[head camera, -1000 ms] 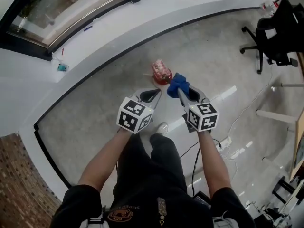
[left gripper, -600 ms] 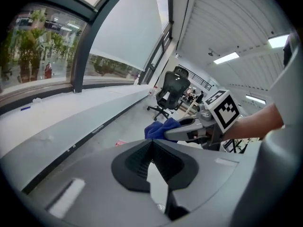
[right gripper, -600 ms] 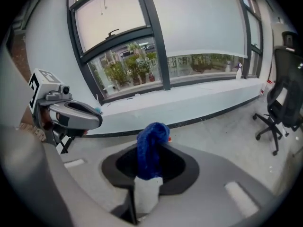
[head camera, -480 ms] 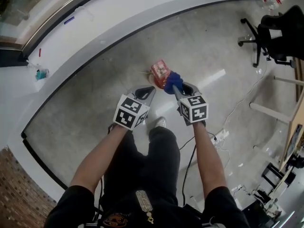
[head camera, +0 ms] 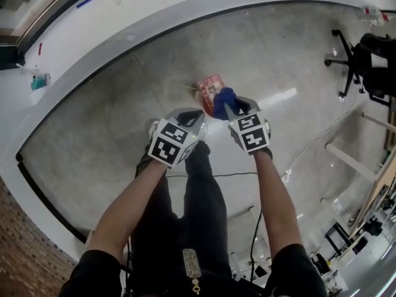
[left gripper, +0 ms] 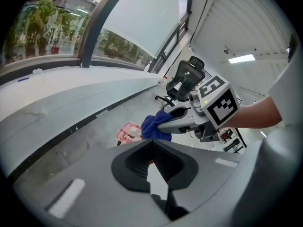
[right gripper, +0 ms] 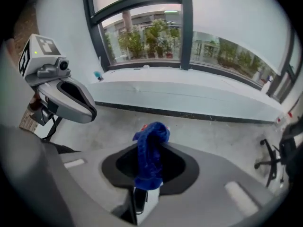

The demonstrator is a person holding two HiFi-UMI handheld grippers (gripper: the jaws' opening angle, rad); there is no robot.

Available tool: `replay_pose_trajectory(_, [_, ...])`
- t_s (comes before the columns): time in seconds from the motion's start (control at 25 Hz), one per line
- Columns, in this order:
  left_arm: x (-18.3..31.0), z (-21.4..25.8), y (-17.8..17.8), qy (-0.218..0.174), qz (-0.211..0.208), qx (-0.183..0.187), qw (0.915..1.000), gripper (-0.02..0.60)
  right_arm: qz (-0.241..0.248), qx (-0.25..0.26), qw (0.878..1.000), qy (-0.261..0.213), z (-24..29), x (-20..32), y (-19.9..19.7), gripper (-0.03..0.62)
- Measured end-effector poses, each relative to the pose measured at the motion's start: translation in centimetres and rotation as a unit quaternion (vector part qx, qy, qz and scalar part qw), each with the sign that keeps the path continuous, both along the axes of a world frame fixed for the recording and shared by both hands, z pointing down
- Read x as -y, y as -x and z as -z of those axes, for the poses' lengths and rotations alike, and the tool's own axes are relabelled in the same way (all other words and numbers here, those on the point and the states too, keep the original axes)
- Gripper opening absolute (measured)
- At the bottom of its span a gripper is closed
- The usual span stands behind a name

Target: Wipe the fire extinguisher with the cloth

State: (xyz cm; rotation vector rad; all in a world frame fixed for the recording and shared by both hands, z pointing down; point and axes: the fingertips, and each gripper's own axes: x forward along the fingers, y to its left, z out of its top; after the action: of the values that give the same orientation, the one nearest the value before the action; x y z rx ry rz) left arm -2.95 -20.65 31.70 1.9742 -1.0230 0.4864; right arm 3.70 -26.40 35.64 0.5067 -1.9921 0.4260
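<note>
A red fire extinguisher (head camera: 209, 90) stands on the grey concrete floor, seen from above; in the left gripper view the extinguisher (left gripper: 127, 132) shows just past the cloth. My right gripper (head camera: 226, 108) is shut on a bunched blue cloth (head camera: 224, 98), which hangs over the extinguisher's right side; whether it touches I cannot tell. The cloth (right gripper: 150, 151) fills the gap between the right jaws. My left gripper (head camera: 194, 116) hovers a little to the extinguisher's near left, jaws shut with nothing between them (left gripper: 152, 169).
A curved white ledge (head camera: 124, 36) under tall windows runs round the far side of the floor. A black office chair (head camera: 365, 57) stands at the far right. Cables (head camera: 247, 175) cross the floor by the person's legs and shoe (head camera: 153, 129).
Both grippers have come down and closer to the extinguisher, the cloth still in the right one. The head view has tilted, with the extinguisher now lower in the picture.
</note>
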Motion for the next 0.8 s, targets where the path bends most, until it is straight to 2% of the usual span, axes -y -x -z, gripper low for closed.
replay_pose_trajectory(0.32, [1.1,-3.1,-0.3,0.01,0.046,-0.01,0.9988,0.008,0.099,-0.003,0.995,0.014,-2.9,1.1,2.3,0.075])
replay_pose_trajectory(0.6, [1.5,-4.9,1.0,0.026,0.067,-0.002,0.9974,0.008,0.136,-0.004,0.99,0.028,-5.1,3.5,4.7,0.075])
replay_pose_trajectory(0.8, [1.2,-4.8,2.1,0.029,0.073,0.007,0.9968,0.008,0.144,-0.006,0.989,0.039,-6.8,5.1,6.8,0.075])
